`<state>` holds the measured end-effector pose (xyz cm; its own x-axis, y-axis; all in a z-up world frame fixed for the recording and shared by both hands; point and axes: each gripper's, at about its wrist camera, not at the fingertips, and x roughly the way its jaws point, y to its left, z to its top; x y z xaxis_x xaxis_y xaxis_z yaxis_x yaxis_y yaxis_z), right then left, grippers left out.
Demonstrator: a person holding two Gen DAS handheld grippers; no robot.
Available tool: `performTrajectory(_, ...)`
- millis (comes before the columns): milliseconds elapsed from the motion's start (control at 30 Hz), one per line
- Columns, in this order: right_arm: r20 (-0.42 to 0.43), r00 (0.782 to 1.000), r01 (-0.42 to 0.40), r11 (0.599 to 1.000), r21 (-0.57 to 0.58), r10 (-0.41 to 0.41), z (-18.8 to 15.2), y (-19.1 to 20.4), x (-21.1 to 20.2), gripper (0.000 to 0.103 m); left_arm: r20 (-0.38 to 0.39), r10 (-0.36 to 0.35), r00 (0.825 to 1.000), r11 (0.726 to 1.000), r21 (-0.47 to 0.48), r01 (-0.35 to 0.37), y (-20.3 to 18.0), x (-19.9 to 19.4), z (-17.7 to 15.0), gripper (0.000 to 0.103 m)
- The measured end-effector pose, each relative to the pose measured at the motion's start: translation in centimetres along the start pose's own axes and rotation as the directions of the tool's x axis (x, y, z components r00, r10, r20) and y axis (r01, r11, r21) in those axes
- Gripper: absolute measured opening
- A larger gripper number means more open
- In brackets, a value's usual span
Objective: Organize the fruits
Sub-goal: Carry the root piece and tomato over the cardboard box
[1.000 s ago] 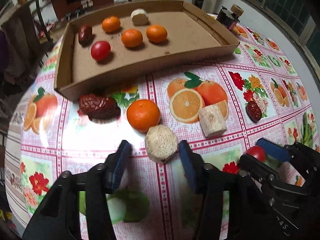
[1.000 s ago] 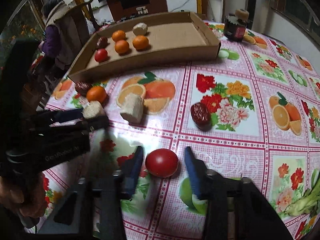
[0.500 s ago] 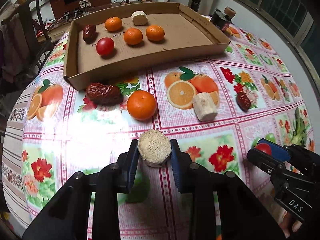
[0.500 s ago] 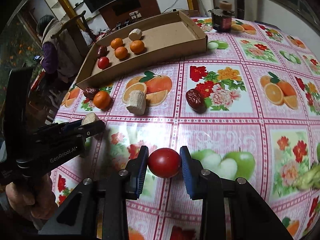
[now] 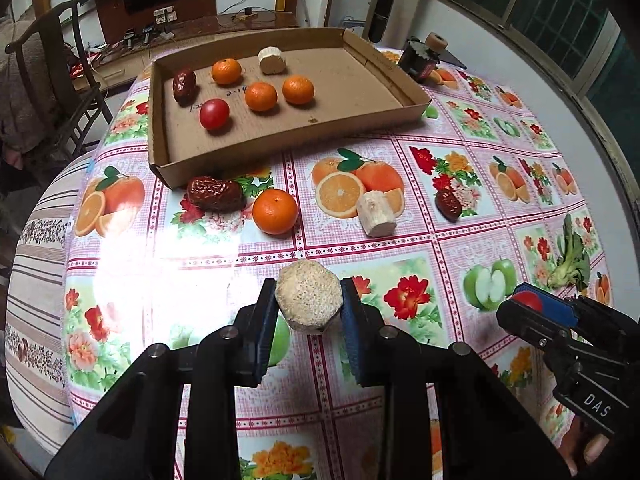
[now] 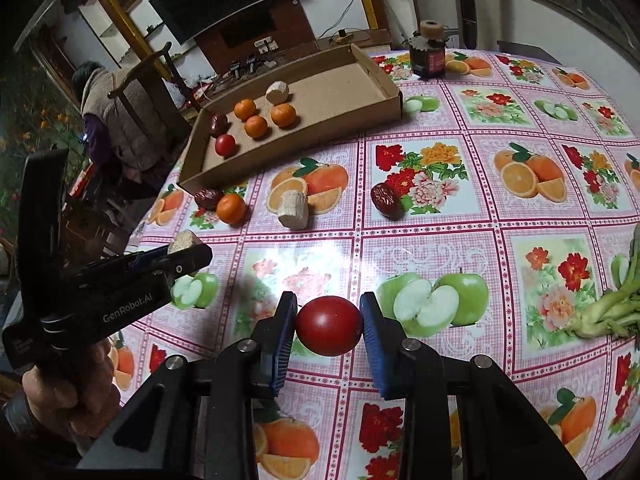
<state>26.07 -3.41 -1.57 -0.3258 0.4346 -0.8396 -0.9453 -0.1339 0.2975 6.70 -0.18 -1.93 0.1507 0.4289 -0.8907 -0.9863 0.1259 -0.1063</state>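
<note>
Risk sits mostly in the carry to the cardboard tray [image 5: 404, 84], which lies toward 12 o'clock across the desk [image 5: 168, 248] and already holds three oranges, a tomato, a date and a pale chunk. The left gripper [image 5: 309, 305] pinches a rough, pale sugarcane piece [image 5: 309, 300] by its flat sides, clear of the cloth; the piece is faceted and fibrous, so I judge it could twist or slide out if the pads bear on an edge rather than a face. The right gripper [image 6: 329, 326] clamps a red tomato [image 6: 329, 325] at about its middle; smooth and round, it may squirt free under a jolt, or bruise if squeezed harder. Between the grippers and the tray, at 11 to 12 o'clock, lie a wrinkled date [image 5: 216, 194], an orange [image 5: 275, 211] and a second cane piece [image 5: 376, 214], with another date [image 5: 449, 204] toward 1 o'clock; a low pass could knock them rolling. Both hands heading for one tray might also collide
</note>
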Motion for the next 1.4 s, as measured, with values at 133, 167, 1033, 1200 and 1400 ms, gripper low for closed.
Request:
performTrajectory(133,0.011,1.000,-0.012,1.000,0.012,0.012,0.2,0.1,-0.7,0.033,0.007,-0.006,1.000,1.000,-0.007,0.006,0.3,-0.6,0.0,0.028)
performTrajectory(167,0.014,1.000,-0.014,1.000,0.014,0.013,0.3,0.2,-0.8,0.033,0.008,-0.004,1.000,1.000,-0.008,0.004,0.4,-0.7,0.0,0.028)
performTrajectory(1033,0.109,0.993,-0.033,0.996,-0.079,0.041,12.6,3.5,3.9,0.033,0.088,0.051,0.995,0.996,-0.073,-0.044,5.9,-0.2,6.6,0.028)
performTrajectory(1200,0.108,0.994,-0.020,0.996,-0.088,0.029,16.0,4.4,8.0,0.033,0.096,0.057,0.994,0.993,-0.110,-0.046,7.5,1.7,9.6,0.028)
performTrajectory(1400,0.072,0.997,0.021,0.991,-0.134,-0.011,18.2,5.0,13.3,0.033,0.076,0.053,0.996,0.989,-0.140,-0.042,8.6,4.8,11.7,0.028)
